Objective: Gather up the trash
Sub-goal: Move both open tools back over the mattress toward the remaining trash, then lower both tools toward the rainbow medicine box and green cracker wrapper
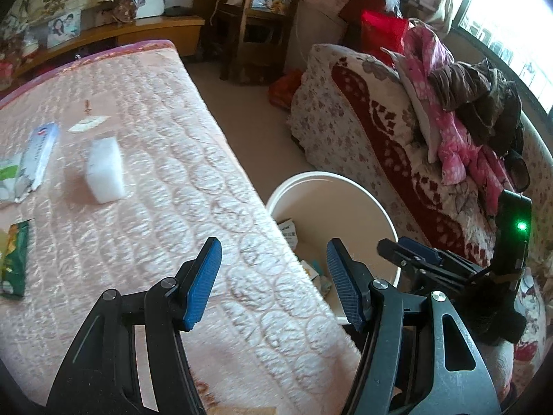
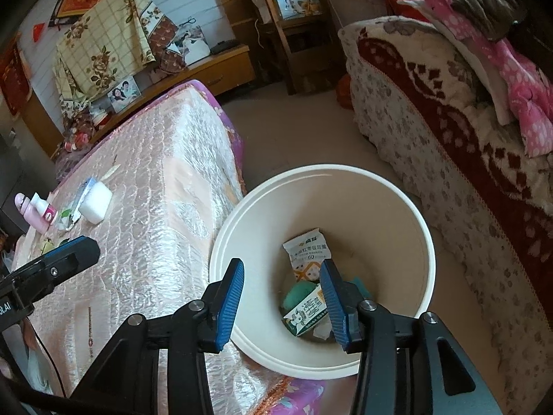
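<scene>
Looking along the left gripper (image 1: pixel 273 280), its blue pads stand well apart with nothing between them, hanging over the bed's (image 1: pixel 145 173) edge next to the bin (image 1: pixel 380 207). The bin sits on the floor against the bed, likely so trash can be dropped straight in. Farther from the bin, on the bed, lie a white block (image 1: pixel 103 171), a torn wrapper (image 1: pixel 31 162) and a green packet (image 1: pixel 15 259), still to be collected.

Looking along the right gripper (image 2: pixel 281 297), its jaws are partly open and empty, directly above the bin (image 2: pixel 242 235), seemingly just after a drop. Inside the bin lie a white packet (image 2: pixel 306 250), a green ball (image 2: pixel 297 295) and a small carton (image 2: pixel 306 314). Far from the bin, on the bed (image 2: pixel 155 207), sit the white block (image 2: pixel 95 204) and a pink bottle (image 2: pixel 34 211).
</scene>
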